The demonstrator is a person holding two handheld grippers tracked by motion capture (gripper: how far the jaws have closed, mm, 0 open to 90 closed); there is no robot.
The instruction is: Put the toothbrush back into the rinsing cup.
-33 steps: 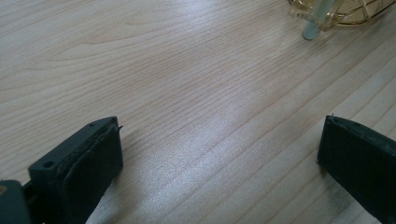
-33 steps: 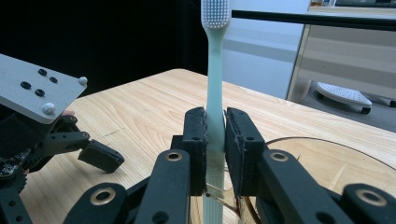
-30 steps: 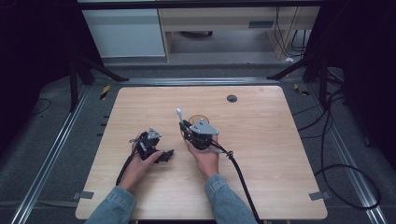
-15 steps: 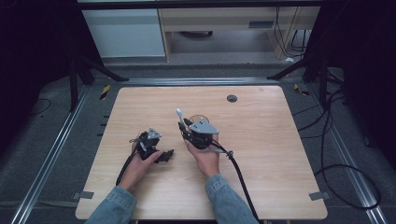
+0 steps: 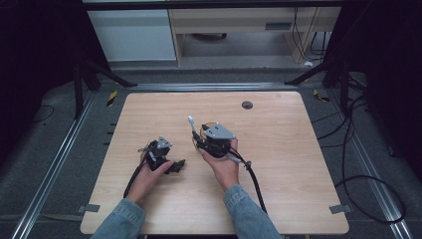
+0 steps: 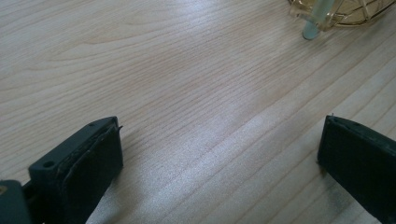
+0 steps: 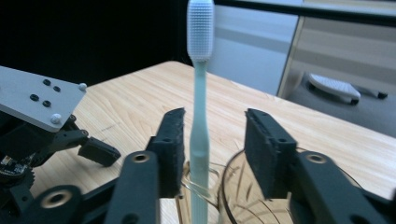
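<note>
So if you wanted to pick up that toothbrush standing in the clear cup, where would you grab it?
Probably on the slim handle just above the rim of the cup, coming in level from the side. The toothbrush stands nearly upright, bristles on top, with its foot down by the cup. The right gripper already has its open jaws on either side of that handle, so closing there and lifting straight up looks simplest.

A light wooden rectangular table [image 5: 278, 149] with a small dark round grommet [image 5: 247, 104] carries a clear amber plastic cup [image 7: 243, 196].
</note>
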